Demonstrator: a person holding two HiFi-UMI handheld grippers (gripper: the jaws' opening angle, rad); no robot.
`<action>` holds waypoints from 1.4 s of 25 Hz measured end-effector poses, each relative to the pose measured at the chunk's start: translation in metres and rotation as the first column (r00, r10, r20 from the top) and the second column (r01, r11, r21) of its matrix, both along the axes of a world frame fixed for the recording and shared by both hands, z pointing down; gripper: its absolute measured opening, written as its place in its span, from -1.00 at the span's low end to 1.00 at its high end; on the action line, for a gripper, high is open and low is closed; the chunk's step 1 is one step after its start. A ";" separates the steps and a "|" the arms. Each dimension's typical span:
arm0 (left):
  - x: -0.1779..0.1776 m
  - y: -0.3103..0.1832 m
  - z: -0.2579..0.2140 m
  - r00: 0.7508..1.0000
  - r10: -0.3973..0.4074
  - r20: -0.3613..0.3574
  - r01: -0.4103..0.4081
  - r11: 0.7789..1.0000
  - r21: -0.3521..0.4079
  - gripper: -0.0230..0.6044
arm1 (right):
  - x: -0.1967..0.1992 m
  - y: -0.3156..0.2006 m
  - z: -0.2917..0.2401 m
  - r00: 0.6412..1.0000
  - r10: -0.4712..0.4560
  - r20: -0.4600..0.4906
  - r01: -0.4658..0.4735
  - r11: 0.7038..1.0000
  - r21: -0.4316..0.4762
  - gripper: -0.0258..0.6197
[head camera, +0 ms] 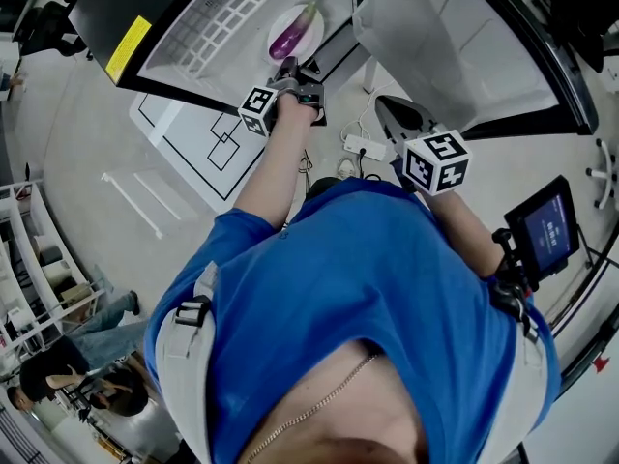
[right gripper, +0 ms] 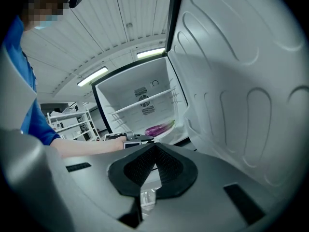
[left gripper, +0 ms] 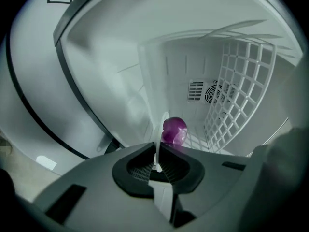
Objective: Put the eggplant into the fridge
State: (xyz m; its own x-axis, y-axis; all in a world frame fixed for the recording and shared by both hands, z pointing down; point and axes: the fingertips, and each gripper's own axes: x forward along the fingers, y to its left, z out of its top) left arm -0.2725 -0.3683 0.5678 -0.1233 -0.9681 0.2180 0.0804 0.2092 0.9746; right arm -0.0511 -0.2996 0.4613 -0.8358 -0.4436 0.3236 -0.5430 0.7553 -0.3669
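The purple eggplant lies on a white plate inside the open fridge, on its floor below the wire shelf. My left gripper reaches into the fridge and is shut on the plate's near rim. In the left gripper view the thin rim stands between the jaws of the left gripper, with the eggplant just beyond. My right gripper hangs back near the fridge door, shut and empty. The right gripper view shows the right gripper and, beyond it, the eggplant.
The open door stands close on the right. A wire shelf crosses the fridge above the plate. On the floor are a white power strip and cables. A tablet screen sits at the right, and a rack and another person at the left.
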 end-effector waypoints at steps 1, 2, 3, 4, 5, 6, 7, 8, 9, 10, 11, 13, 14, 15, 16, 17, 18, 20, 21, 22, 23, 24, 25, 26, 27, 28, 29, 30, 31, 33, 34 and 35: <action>-0.002 -0.004 0.002 1.000 -0.007 -0.002 0.007 1.000 -0.002 -0.83 | 0.000 -0.001 0.000 1.000 0.002 -0.002 -0.002 1.000 0.002 -0.92; -0.005 -0.008 0.004 1.000 -0.014 -0.004 0.014 1.000 -0.005 -0.83 | 0.000 -0.002 0.000 1.000 0.003 -0.005 -0.003 1.000 0.004 -0.92; -0.007 -0.012 0.005 1.000 -0.020 -0.005 0.020 1.000 -0.008 -0.83 | -0.001 -0.003 0.000 1.000 0.005 -0.007 -0.005 1.000 0.005 -0.92; -0.010 -0.017 0.007 1.000 -0.025 -0.006 0.025 1.000 -0.011 -0.83 | -0.001 -0.004 0.000 1.000 0.007 -0.009 -0.007 1.000 0.006 -0.92; -0.012 -0.021 0.009 1.000 -0.031 -0.006 0.031 0.999 -0.013 -0.83 | -0.001 -0.006 0.000 1.000 0.010 -0.011 -0.010 1.000 0.007 -0.92; -0.015 -0.026 0.011 0.999 -0.036 -0.007 0.036 0.999 -0.016 -0.83 | 0.000 -0.007 0.000 1.000 0.014 -0.012 -0.013 1.000 0.008 -0.92; -0.017 -0.030 0.012 0.999 -0.042 -0.008 0.042 0.999 -0.018 -0.83 | 0.001 -0.008 0.000 1.000 0.018 -0.014 -0.018 1.000 0.008 -0.92; -0.019 -0.034 0.014 0.999 -0.048 -0.010 0.048 0.999 -0.021 -0.83 | 0.002 -0.008 0.001 1.000 0.023 -0.015 -0.023 1.000 0.009 -0.92; -0.021 -0.038 0.015 0.999 -0.053 -0.011 0.053 0.998 -0.024 -0.83 | 0.003 -0.009 0.001 0.999 0.028 -0.016 -0.028 1.000 0.008 -0.92; -0.023 -0.042 0.016 0.998 -0.058 -0.011 0.058 0.998 -0.027 -0.83 | 0.004 -0.010 0.002 0.999 0.033 -0.017 -0.033 0.999 0.007 -0.92; -0.025 -0.046 0.017 0.998 -0.063 -0.012 0.063 0.998 -0.030 -0.83 | 0.006 -0.011 0.002 0.999 0.038 -0.019 -0.038 0.999 0.006 -0.92; -0.030 -0.052 0.021 0.997 -0.074 -0.015 0.074 0.997 -0.038 -0.83 | 0.008 -0.013 0.002 0.999 0.047 -0.022 -0.047 0.999 0.004 -0.92; -0.033 -0.055 0.023 0.997 -0.080 -0.016 0.080 0.996 -0.041 -0.83 | 0.008 -0.014 0.002 0.998 0.051 -0.023 -0.051 0.999 0.003 -0.92; -0.035 -0.057 0.024 0.996 -0.085 -0.017 0.085 0.995 -0.044 -0.83 | 0.009 -0.014 0.002 0.998 0.056 -0.024 -0.056 0.998 0.003 -0.92; -0.037 -0.059 0.026 0.996 -0.089 -0.019 0.088 0.995 -0.046 -0.83 | 0.011 -0.015 0.003 0.998 0.062 -0.025 -0.062 0.998 0.003 -0.92; -0.038 -0.061 0.028 0.996 -0.091 -0.021 0.090 0.995 -0.048 -0.83 | 0.012 -0.015 0.003 0.997 0.068 -0.026 -0.068 0.998 0.003 -0.92; -0.040 -0.063 0.029 0.995 -0.093 -0.023 0.092 0.994 -0.050 -0.83 | 0.013 -0.015 0.004 0.997 0.074 -0.027 -0.074 0.997 0.003 -0.92; -0.043 -0.067 0.032 0.995 -0.099 -0.025 0.098 0.994 -0.055 -0.83 | 0.015 -0.016 0.006 0.996 0.084 -0.029 -0.084 0.996 0.001 -0.92; -0.045 -0.069 0.033 0.994 -0.103 -0.026 0.101 0.993 -0.059 -0.83 | 0.016 -0.017 0.006 0.996 0.088 -0.031 -0.089 0.996 -0.001 -0.92; -0.046 -0.071 0.034 0.994 -0.106 -0.028 0.104 0.993 -0.063 -0.83 | 0.017 -0.018 0.007 0.995 0.093 -0.033 -0.093 0.996 -0.003 -0.92; -0.047 -0.073 0.035 0.994 -0.108 -0.030 0.106 0.992 -0.066 -0.83 | 0.018 -0.019 0.007 0.995 0.098 -0.036 -0.098 0.995 -0.003 -0.92; -0.048 -0.075 0.035 0.994 -0.109 -0.032 0.107 0.992 -0.067 -0.83 | 0.019 -0.019 0.008 0.994 0.103 -0.038 -0.103 0.995 -0.004 -0.92; -0.049 -0.077 0.036 0.993 -0.111 -0.033 0.108 0.992 -0.069 -0.83 | 0.020 -0.020 0.008 0.993 0.107 -0.039 -0.107 0.994 -0.004 -0.92; -0.051 -0.079 0.036 0.993 -0.112 -0.033 0.110 0.992 -0.070 -0.83 | 0.021 -0.020 0.008 0.993 0.111 -0.040 -0.111 0.994 -0.004 -0.92; -0.052 -0.080 0.036 0.993 -0.113 -0.032 0.111 0.991 -0.072 -0.83 | 0.022 -0.021 0.009 0.993 0.114 -0.041 -0.114 0.993 -0.005 -0.92; -0.054 -0.082 0.036 0.993 -0.113 -0.029 0.111 0.991 -0.076 -0.83 | 0.022 -0.021 0.009 0.992 0.117 -0.042 -0.117 0.993 -0.005 -0.92; -0.055 -0.084 0.037 0.993 -0.111 -0.024 0.109 0.991 -0.080 -0.83 | 0.023 -0.022 0.009 0.992 0.120 -0.042 -0.120 0.993 -0.004 -0.92; -0.056 -0.086 0.037 0.994 -0.108 -0.018 0.106 0.991 -0.086 -0.83 | 0.024 -0.022 0.009 0.991 0.123 -0.043 -0.124 0.992 -0.004 -0.92; -0.056 -0.087 0.037 0.994 -0.105 -0.012 0.104 0.990 -0.092 -0.83 | 0.025 -0.022 0.009 0.991 0.127 -0.043 -0.127 0.992 -0.004 -0.92; -0.057 -0.089 0.037 0.995 -0.103 -0.004 0.102 0.989 -0.104 -0.82 | 0.027 -0.022 0.008 0.990 0.131 -0.044 -0.131 0.991 -0.003 -0.92; -0.058 -0.089 0.038 0.995 -0.103 -0.001 0.103 0.989 -0.109 -0.83 | 0.028 -0.022 0.008 0.990 0.133 -0.044 -0.133 0.991 -0.003 -0.92; -0.060 -0.090 0.039 0.994 -0.105 0.002 0.105 0.988 -0.113 -0.82 | 0.028 -0.022 0.008 0.990 0.135 -0.044 -0.135 0.991 -0.004 -0.92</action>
